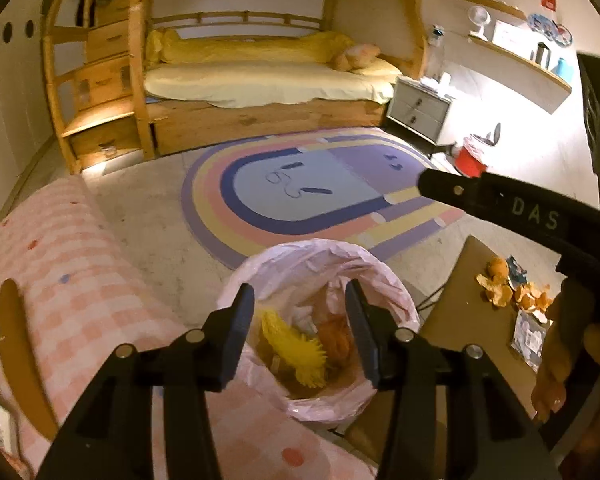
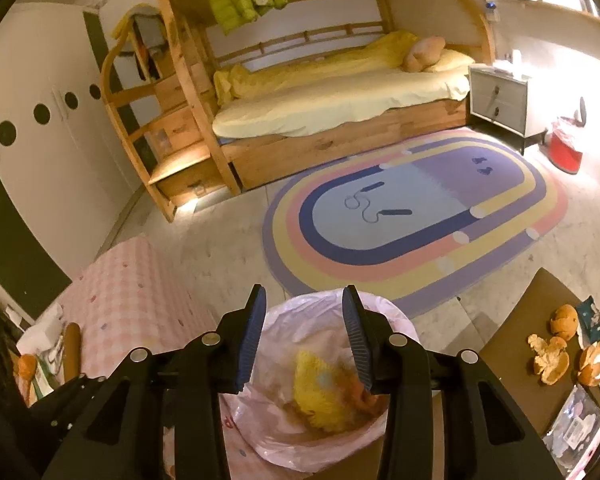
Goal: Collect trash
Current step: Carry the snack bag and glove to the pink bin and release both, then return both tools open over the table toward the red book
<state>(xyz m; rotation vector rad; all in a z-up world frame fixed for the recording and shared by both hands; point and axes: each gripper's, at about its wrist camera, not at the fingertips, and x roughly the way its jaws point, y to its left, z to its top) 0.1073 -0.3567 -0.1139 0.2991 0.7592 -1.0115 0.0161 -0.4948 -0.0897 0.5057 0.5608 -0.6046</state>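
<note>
Pink plastic liner marks your round trash bin (image 1: 320,276), which sits below both tools and holds a spiky yellow scrap (image 1: 296,350). Your left gripper (image 1: 300,312) and right gripper (image 2: 304,320) hover above it, jaws wide apart, empty. Orange peels (image 2: 552,360) lie on the brown tabletop (image 2: 512,344) to the right.

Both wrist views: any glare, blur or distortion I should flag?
Left wrist: heavy fisheye bending of the bunk bed, blown-out glare on the right wall near the red bin. Right wrist: the same overexposure at right, and the yellow trash in the bin bag looks soft.
</note>
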